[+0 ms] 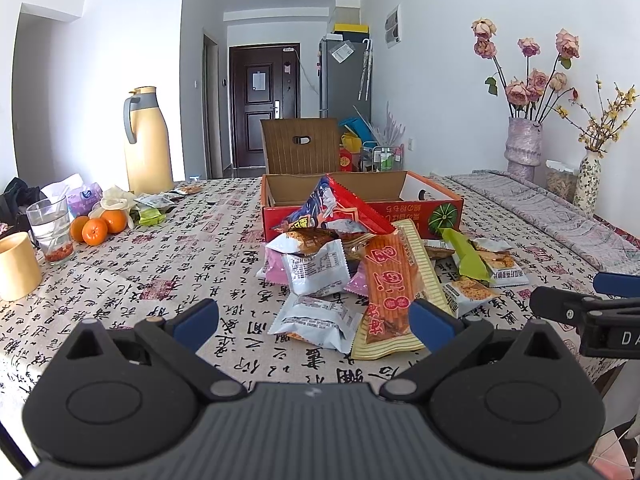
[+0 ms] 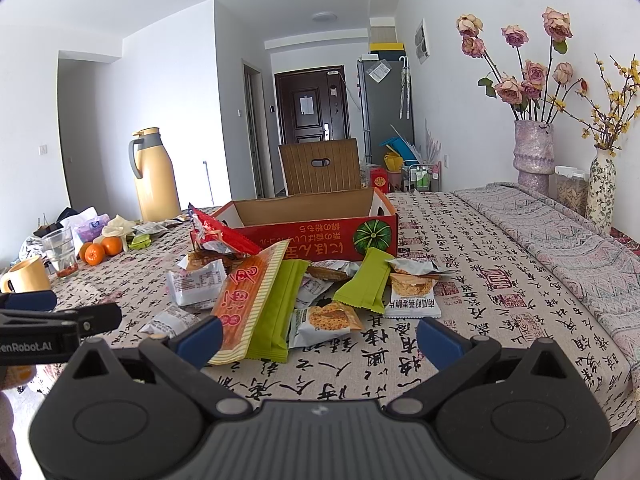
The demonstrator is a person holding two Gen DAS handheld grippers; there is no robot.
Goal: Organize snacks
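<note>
With both grippers, left point(image 1: 314, 318) and right point(image 2: 320, 338), spread wide and empty, we should pinch one packet at a time from the pile point(image 2: 276, 292) before the red box point(image 2: 320, 220).

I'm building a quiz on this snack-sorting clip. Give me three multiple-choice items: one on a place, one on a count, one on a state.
1. Where is the snack pile?
A. inside the box
B. on the tablecloth in front of the box
C. beside the jug

2. How many oranges lie by the glass?
A. one
B. three
C. five

3. The red cardboard box is:
A. open
B. taped shut
C. upside down

Answers: 1 B, packets lie before its red wall; 2 B, three grouped together; 3 A, lid raised, brown inside visible.
</note>
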